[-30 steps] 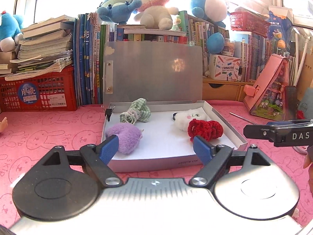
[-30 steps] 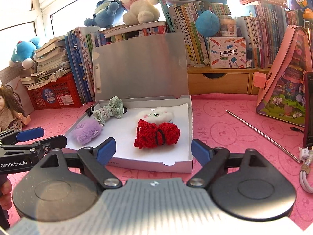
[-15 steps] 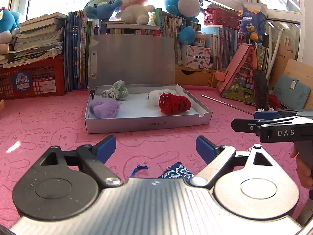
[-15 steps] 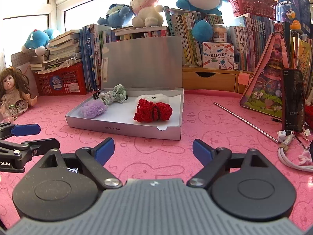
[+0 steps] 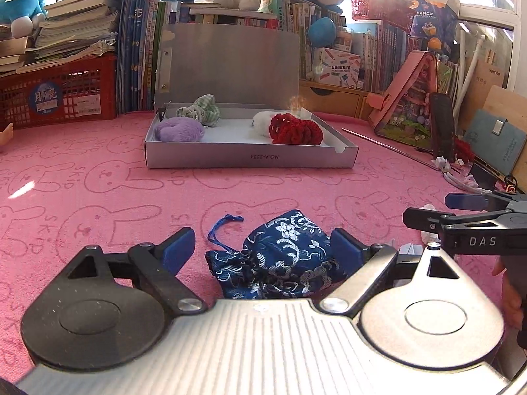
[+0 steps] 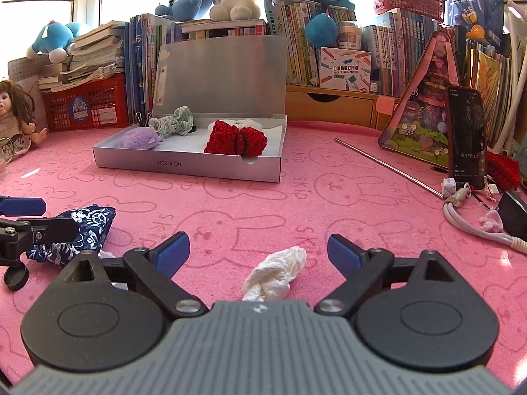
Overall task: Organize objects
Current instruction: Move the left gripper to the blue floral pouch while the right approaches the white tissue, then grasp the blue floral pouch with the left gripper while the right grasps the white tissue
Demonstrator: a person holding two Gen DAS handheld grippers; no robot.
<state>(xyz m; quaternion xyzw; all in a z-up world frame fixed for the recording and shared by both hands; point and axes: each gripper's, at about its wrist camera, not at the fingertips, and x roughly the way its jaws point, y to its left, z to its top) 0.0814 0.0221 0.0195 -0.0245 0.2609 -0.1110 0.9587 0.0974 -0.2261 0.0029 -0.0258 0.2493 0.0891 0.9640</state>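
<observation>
I count four soft things in the one open grey box (image 5: 250, 159): one purple plush (image 5: 179, 129), one green checked scrunchie (image 5: 201, 112), one white plush (image 5: 262, 121) and one red crocheted piece (image 5: 294, 130) that leans against the white one. The box lid stands upright behind them.

Two loose things lie nearer to me on the tabletop (image 5: 98, 204). One blue floral drawstring pouch (image 5: 283, 253) sits between the spread fingers of my left gripper (image 5: 260, 251), and the pads do not press on it. One crumpled white tissue (image 6: 275, 275) lies between the fingers of my right gripper (image 6: 258, 251), whose jaws are opening wide and do not touch it. The pouch and the tissue lie near each other, well apart from the box.

The tabletop is covered in pink cloth printed with rabbit outlines. To the right lie one thin metal rod (image 6: 388, 166), one upright phone (image 6: 466, 138) and a coiled white cable (image 6: 474, 227). Along the back are rows of books (image 6: 329, 46), one red crate (image 5: 56, 95) under stacked papers, plush toys on top, and one doll (image 6: 14, 118) at the left. Bright windows are behind.
</observation>
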